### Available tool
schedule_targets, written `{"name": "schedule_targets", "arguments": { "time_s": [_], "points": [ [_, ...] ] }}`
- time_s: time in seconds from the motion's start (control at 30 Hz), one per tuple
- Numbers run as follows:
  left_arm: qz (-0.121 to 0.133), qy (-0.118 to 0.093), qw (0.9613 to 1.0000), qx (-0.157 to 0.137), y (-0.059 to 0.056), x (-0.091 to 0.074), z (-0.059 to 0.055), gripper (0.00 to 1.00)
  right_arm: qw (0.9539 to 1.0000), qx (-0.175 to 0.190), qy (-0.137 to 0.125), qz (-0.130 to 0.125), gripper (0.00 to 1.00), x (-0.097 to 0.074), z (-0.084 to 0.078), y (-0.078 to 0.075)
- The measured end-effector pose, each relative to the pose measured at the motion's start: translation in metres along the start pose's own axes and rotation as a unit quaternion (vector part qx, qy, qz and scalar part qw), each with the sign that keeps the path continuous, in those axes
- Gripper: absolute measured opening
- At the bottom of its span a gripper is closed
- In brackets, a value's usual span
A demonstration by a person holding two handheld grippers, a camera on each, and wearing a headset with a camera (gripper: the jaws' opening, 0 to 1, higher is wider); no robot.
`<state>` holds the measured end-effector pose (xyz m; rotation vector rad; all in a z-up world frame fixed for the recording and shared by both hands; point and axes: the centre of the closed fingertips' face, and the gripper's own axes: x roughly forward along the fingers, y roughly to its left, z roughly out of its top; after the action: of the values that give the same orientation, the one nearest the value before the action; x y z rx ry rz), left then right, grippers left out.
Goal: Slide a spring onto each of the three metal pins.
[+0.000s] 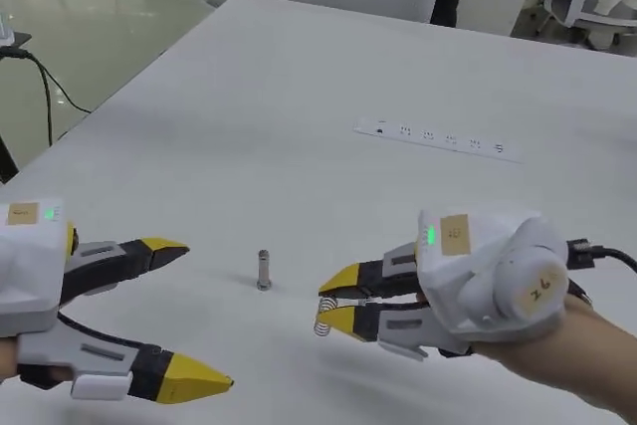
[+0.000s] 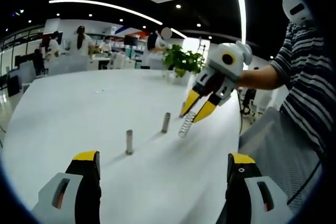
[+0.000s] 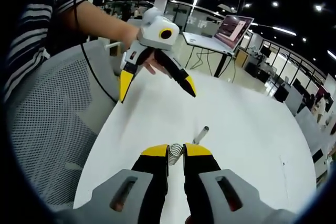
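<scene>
White tabletop (image 1: 299,97) carries an upright pin (image 1: 264,271) near its near edge. Right gripper (image 1: 333,301) jaws clamp a spring (image 1: 324,326) near it; left gripper (image 1: 204,314) jaws stand wide, empty. Advised: centre the spring's bore over the pin top, then lower squarely.

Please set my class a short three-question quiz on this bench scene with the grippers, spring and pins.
1. True or false: the left gripper is open and holds nothing.
2. What does the right gripper hold? A a bolt; B a spring; C a coin.
3. Fill in: in the left gripper view, ___ metal pins stand upright on the table.
Key: 1 true; 2 B; 3 two.
</scene>
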<state>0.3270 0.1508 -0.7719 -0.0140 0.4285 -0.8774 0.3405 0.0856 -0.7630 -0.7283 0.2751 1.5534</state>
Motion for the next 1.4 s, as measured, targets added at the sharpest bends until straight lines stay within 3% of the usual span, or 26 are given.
{"name": "schedule_targets", "arguments": {
  "time_s": [0.43,0.83,1.4],
  "points": [
    [0.001,-0.004,1.0,0.003,0.003,-0.001,0.005,0.98,0.9997,-0.019,-0.014,-0.007,0.07,0.022,0.025,-0.033],
    [0.003,-0.003,1.0,-0.001,0.004,-0.003,0.0,0.98,0.9993,-0.005,-0.028,-0.023,0.07,0.04,0.037,-0.059],
    [0.005,-0.005,1.0,-0.003,0.008,-0.005,0.0,0.98,0.9994,0.015,-0.024,-0.018,0.07,0.052,0.034,-0.069]
  ]
}}
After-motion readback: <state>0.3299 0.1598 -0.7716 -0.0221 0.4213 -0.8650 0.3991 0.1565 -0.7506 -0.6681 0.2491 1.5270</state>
